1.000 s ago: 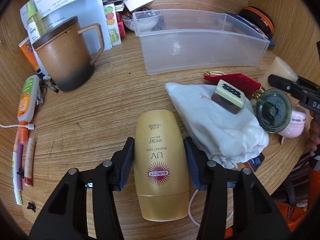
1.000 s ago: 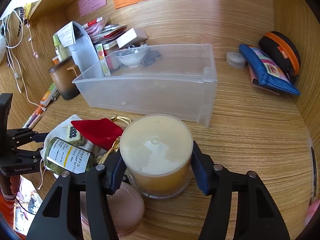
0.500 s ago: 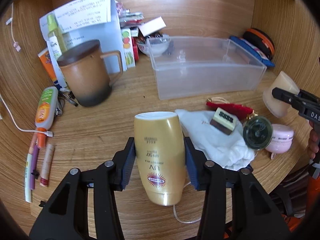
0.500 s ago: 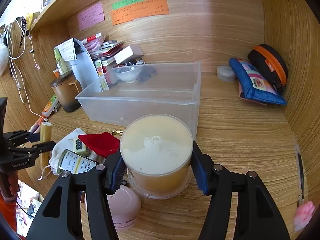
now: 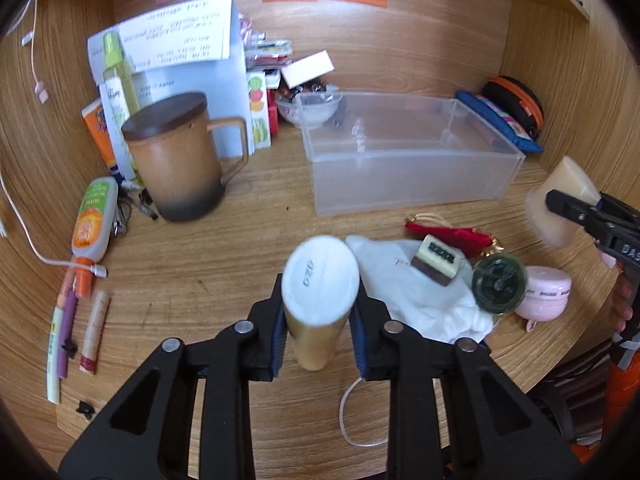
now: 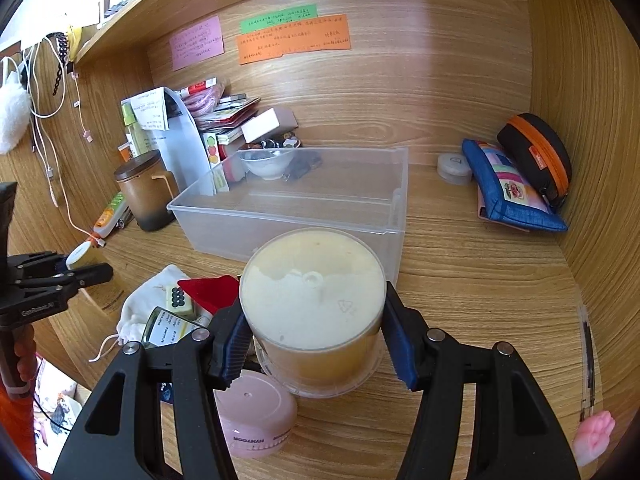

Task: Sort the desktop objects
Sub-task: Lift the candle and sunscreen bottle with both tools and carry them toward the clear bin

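My left gripper is shut on a gold sunscreen bottle, held above the desk with its white end toward the camera. My right gripper is shut on a round clear tub of cream-coloured contents, lifted above the desk; the tub also shows at the right of the left wrist view. A clear plastic bin stands behind, also seen in the right wrist view. A white cloth pouch, a mahjong-tile block, a red pouch, a small jar and a pink container lie in front of the bin.
A brown lidded mug stands at left with a tube, pens and a cable beside it. Papers and boxes lean on the back wall. A blue pouch and a black-orange case sit at right.
Both grippers have risen from the desk with their objects. The sunscreen bottle has tilted from lying flat to end-on toward the camera. The tub is higher above the pink container.
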{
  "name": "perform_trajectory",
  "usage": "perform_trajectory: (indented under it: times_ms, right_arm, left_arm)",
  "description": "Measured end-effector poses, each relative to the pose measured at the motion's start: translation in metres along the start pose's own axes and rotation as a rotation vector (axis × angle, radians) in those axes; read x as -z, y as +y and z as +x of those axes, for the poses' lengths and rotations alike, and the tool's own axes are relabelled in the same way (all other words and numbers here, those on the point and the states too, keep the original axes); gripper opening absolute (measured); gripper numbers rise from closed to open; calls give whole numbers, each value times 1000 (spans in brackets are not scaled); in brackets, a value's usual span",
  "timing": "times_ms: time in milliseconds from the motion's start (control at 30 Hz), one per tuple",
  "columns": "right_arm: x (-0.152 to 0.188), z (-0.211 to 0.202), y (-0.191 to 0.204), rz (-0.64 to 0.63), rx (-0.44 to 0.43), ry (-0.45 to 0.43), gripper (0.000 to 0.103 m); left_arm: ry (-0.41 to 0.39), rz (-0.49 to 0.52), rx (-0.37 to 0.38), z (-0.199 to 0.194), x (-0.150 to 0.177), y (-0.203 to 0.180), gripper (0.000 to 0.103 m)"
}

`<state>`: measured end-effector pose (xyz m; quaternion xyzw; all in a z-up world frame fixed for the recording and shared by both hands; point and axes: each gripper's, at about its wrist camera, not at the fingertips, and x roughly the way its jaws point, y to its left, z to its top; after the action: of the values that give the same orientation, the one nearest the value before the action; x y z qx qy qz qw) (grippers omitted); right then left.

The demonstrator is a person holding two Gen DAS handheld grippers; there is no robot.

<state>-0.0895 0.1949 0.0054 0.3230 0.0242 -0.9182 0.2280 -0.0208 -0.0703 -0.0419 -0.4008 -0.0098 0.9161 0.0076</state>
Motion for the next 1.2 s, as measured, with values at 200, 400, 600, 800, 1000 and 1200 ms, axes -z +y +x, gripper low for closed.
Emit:
perform_trajectory:
  times_ms: [200,400,600,800,1000,1200]
  right_arm:
    - [1,-1,0,-7,6,4,55]
    - [-4,-2,1,-17,5,-6,55]
    - [-12,-6,5,-35,7,-25,55]
    - [-25,-11,7,-57,6,-48,55]
    - [-39,-14,11,-91,7,-68,55]
    - [-57,-12,12,-109,-4,-81,55]
  left_arm:
    - [-4,-23,0,-1,3,3,26]
    - [-35,-12,-7,-7,-4,0,26]
    - [-76,1,1,-18,-18,-5,26]
    - [-103,10,15,-26,-38,-6,26]
    - [-129,20,44,-35,-58,-9,26]
    - [-138,22,81,-36,-82,-11,26]
